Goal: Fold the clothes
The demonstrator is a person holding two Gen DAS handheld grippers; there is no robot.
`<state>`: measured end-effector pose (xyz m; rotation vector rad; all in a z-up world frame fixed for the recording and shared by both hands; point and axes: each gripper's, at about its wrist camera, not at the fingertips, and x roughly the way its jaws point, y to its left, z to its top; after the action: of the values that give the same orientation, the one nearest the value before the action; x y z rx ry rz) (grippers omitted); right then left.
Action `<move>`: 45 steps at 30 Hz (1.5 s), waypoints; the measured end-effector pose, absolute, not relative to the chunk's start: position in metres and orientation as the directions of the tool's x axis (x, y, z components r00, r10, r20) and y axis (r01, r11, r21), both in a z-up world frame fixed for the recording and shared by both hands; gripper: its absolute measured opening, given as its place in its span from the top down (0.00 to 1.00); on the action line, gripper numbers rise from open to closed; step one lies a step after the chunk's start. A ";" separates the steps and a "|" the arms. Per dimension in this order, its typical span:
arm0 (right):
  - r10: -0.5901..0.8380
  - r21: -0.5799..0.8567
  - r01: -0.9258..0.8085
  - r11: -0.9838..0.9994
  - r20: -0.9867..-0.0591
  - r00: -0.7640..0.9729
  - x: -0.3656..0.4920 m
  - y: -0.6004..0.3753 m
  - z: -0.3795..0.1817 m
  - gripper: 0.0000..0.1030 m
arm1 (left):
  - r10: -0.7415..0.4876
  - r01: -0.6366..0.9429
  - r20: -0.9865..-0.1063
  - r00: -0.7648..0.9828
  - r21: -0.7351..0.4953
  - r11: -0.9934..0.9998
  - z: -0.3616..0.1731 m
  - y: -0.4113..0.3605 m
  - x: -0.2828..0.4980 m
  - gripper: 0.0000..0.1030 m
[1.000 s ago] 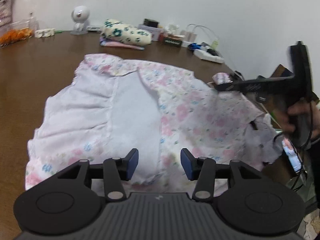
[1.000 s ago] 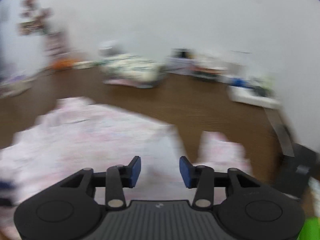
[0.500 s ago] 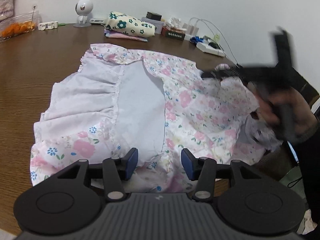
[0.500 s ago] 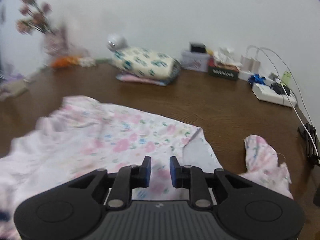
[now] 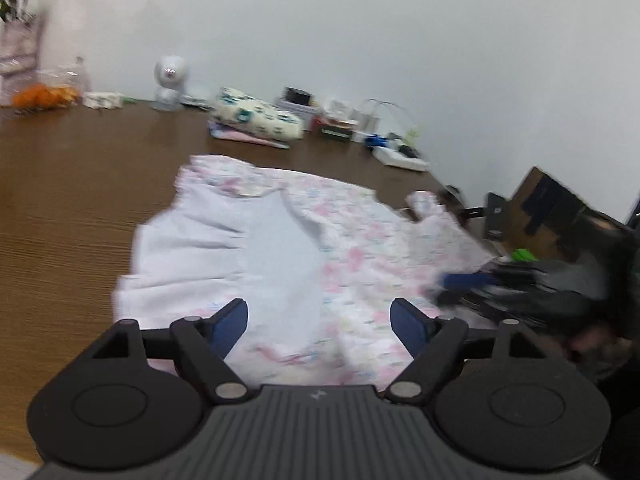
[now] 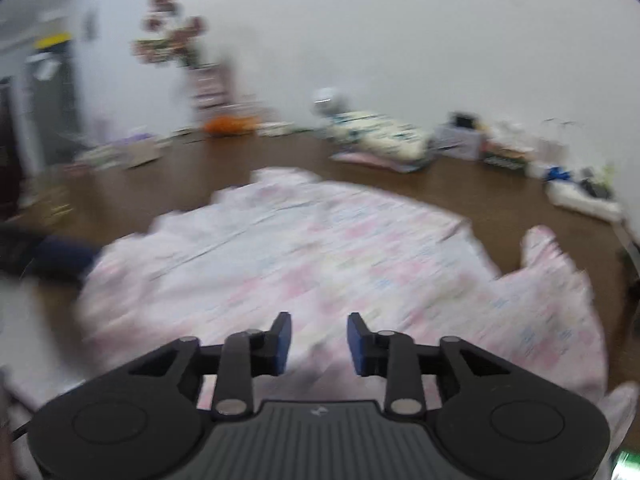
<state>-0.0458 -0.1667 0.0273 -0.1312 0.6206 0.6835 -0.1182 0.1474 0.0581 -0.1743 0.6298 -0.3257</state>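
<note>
The jaws of the left gripper (image 5: 319, 326) are opening and stand wide, with nothing pinched between the blue pads; floral cloth lies below the gap. The jaws of the right gripper (image 6: 319, 340) are also opening, to a narrower gap, and nothing appears to be held there either, though the picture is blurred. The floral garment (image 5: 304, 248) lies spread on the brown table (image 5: 72, 200), its pale inner side showing on the left half, which suggests one side is already turned over in a fold. A sleeve (image 6: 548, 264) sticks out at the right. A folded stack of clothes (image 5: 256, 122) waits near the wall, likely finished pieces set clear of the working space.
</note>
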 end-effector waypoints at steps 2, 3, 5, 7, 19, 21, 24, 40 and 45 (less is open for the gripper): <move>0.602 0.078 -0.680 0.729 -0.546 0.583 -0.070 -0.176 0.028 0.65 | -0.303 0.230 -0.559 0.772 -0.198 0.953 0.053 0.155 -0.124 0.22; 0.625 0.071 -0.703 0.707 -0.529 0.575 -0.078 -0.180 0.025 0.61 | -0.294 0.232 -0.561 0.773 -0.181 0.956 0.049 0.159 -0.125 0.22; 0.655 0.066 -0.737 0.673 -0.516 0.552 -0.090 -0.183 0.020 0.52 | -0.287 0.237 -0.570 0.770 -0.162 0.958 0.039 0.165 -0.128 0.22; 0.666 0.070 -0.756 0.651 -0.531 0.525 -0.094 -0.181 0.012 0.52 | -0.299 0.247 -0.561 0.772 -0.169 0.954 0.034 0.171 -0.128 0.22; 0.609 0.025 -0.721 0.693 -0.557 0.565 -0.095 -0.174 -0.008 0.61 | -0.409 0.357 -0.563 0.718 -0.207 0.911 0.007 0.194 -0.111 0.22; 0.599 0.005 -0.715 0.699 -0.550 0.582 -0.098 -0.175 -0.008 0.71 | -0.402 0.393 -0.576 0.712 -0.148 0.908 0.006 0.184 -0.110 0.33; 0.587 0.012 -0.695 0.718 -0.546 0.597 -0.097 -0.180 -0.008 0.93 | -0.418 0.472 -0.594 0.687 -0.072 0.879 0.007 0.168 -0.111 0.80; 0.702 0.158 -0.738 0.656 -0.487 0.520 -0.098 -0.220 0.035 0.99 | -0.504 0.570 -0.529 0.683 -0.046 0.820 0.056 0.192 -0.126 0.97; 0.604 0.111 -0.654 0.748 -0.522 0.602 -0.046 -0.206 0.043 0.98 | -0.461 0.575 -0.566 0.684 0.029 0.817 0.058 0.178 -0.055 0.94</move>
<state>-0.0461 -0.2056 0.0427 -0.0949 0.5687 0.7295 -0.0555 0.1783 0.0577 0.2117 0.5733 -0.5855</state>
